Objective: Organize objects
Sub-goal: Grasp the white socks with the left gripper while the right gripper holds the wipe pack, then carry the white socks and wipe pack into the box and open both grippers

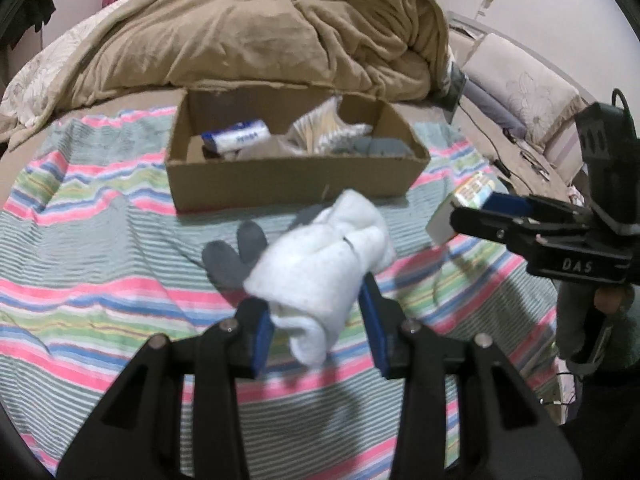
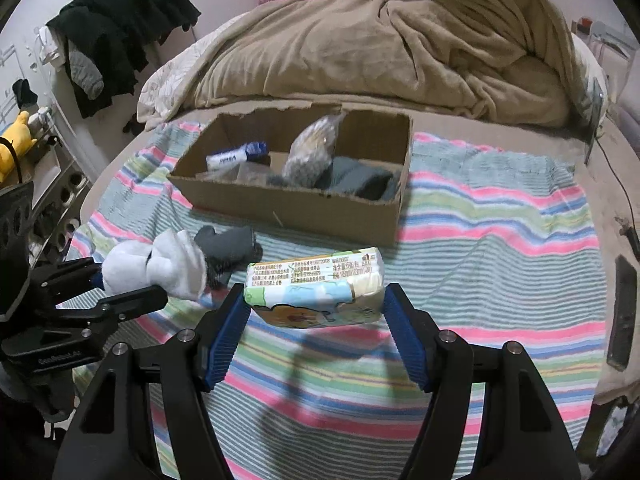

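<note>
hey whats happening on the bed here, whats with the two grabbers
A person is tidying items into a cardboard box on the striped blanket. The left gripper has its jaws closed on a rolled white sock bundle, and the right gripper grips a pack of tissues. Both are held above the blanket in front of the box. A grey sock lies on the blanket; the box already holds a few things.

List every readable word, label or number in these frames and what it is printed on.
"DAS": on the body of the right gripper, seen from the left wrist.
"Vinda", partly blurred: on the blue and white pack in the cardboard box.
Tissue pack in the right gripper: rows of small print, too blurred to read.
Left gripper body lettering: unreadable.
</note>
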The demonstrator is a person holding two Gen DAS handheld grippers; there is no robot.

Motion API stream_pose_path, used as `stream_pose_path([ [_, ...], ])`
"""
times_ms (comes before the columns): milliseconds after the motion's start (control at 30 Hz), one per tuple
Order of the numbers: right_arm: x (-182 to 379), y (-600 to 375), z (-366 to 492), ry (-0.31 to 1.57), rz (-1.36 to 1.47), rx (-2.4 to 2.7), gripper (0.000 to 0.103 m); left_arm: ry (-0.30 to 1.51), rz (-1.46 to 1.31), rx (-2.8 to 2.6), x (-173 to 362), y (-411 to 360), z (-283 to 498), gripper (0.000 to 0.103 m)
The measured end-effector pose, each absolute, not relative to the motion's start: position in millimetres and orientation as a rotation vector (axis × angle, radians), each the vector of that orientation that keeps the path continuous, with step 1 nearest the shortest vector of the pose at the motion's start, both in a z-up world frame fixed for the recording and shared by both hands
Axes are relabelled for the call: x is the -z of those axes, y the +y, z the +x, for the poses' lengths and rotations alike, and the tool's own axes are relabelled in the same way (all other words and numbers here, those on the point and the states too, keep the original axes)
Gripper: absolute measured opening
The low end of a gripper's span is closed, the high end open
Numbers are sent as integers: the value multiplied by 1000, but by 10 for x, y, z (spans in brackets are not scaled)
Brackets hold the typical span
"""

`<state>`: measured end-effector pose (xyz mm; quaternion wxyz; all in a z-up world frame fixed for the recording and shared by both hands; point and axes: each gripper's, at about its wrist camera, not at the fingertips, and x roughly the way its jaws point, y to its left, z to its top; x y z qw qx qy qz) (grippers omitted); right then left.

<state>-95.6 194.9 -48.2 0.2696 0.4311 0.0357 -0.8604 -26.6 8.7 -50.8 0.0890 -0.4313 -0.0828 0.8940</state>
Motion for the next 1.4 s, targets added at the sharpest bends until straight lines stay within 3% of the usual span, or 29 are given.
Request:
stream_pose_path([
  [533,186,1967,-1249,87,1097,2377,72,-182,-1181,-2723,158,-77,-606,41],
  [1400,86,1796,-1943,34,1038,2433,72,-26,-1177,-2669,232,-81,-1582,41],
])
